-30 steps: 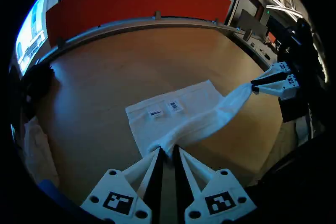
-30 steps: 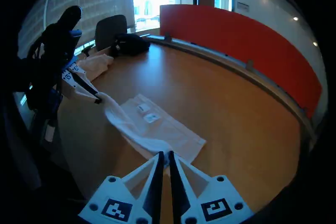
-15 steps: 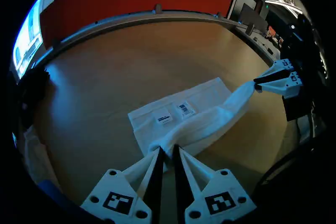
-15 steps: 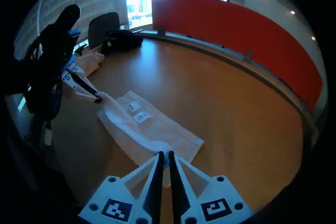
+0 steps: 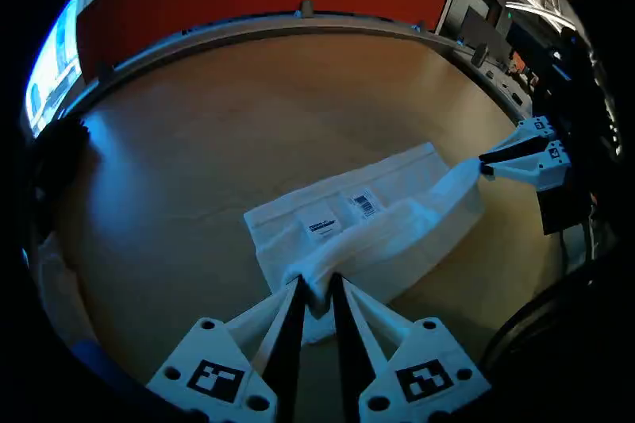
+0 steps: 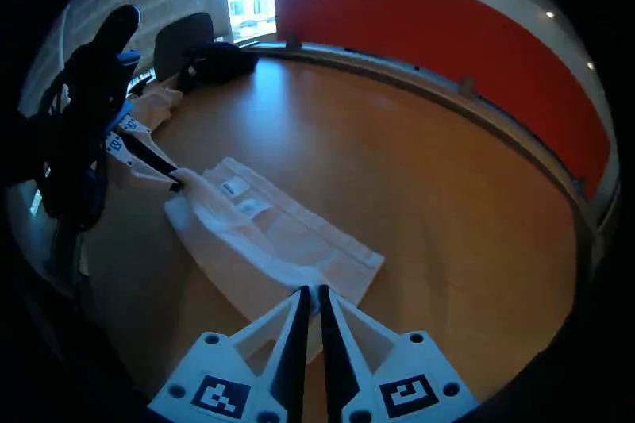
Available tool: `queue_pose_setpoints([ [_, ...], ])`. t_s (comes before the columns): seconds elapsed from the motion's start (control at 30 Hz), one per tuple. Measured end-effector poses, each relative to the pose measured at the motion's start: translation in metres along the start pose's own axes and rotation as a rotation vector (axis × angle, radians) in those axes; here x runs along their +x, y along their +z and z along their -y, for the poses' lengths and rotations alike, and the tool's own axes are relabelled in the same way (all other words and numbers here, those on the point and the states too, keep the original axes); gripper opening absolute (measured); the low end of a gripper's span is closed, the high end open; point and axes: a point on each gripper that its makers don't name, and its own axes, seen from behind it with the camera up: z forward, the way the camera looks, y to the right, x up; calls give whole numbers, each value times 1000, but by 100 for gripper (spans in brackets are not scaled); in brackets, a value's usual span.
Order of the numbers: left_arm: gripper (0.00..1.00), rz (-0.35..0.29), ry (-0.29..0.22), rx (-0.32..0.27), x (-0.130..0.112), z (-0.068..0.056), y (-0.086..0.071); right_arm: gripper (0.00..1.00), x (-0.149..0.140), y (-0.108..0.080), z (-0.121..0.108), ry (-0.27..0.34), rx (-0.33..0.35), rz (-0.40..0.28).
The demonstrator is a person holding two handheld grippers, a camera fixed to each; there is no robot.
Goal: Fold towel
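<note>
Tabletop (image 5: 238, 105) — towel (image 5: 381, 221) in left claw (image 5: 317, 294), right claw (image 6: 312, 296)

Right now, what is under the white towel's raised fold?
The flat lower layer of the white cloth towel, with two small labels, lies under the fold pinched by the left tongs and right tongs. The wooden table beneath is covered.

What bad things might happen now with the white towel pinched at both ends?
The left gripper and right gripper each pinch just a small corner of the towel, so one may slip free. The raised edge sags between them, so the fold may land wrinkled or crooked on the table.
</note>
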Motion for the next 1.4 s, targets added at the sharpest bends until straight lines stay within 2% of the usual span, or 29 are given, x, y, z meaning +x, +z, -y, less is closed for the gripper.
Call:
queue_pose_setpoints([
  [0.27,27,-1,-6,24,4,8,14,10,-6,16,-6,44,-13,22],
  [0.47,36,5,-4,40,3,13,17,13,-7,22,-9,43,-33,27],
  [0.73,40,3,-18,63,4,21,23,22,-8,30,-17,45,-68,35],
  [0.8,48,3,-18,68,4,22,24,24,-8,31,-18,41,-76,37],
  [0.93,50,6,-12,79,6,25,26,29,-9,34,-22,38,-91,42],
  [1.0,58,6,-9,84,7,26,27,30,-10,35,-23,40,-96,43],
  [1.17,63,-1,-5,98,10,30,28,34,-7,36,-28,45,-110,36],
  [1.27,67,-8,-9,104,12,33,28,40,-4,36,-31,45,-119,31],
  [1.33,68,-14,-13,110,14,35,27,51,-2,36,-33,45,-126,26],
  [1.4,80,-22,-16,115,16,37,26,65,0,34,-34,45,-133,20],
])
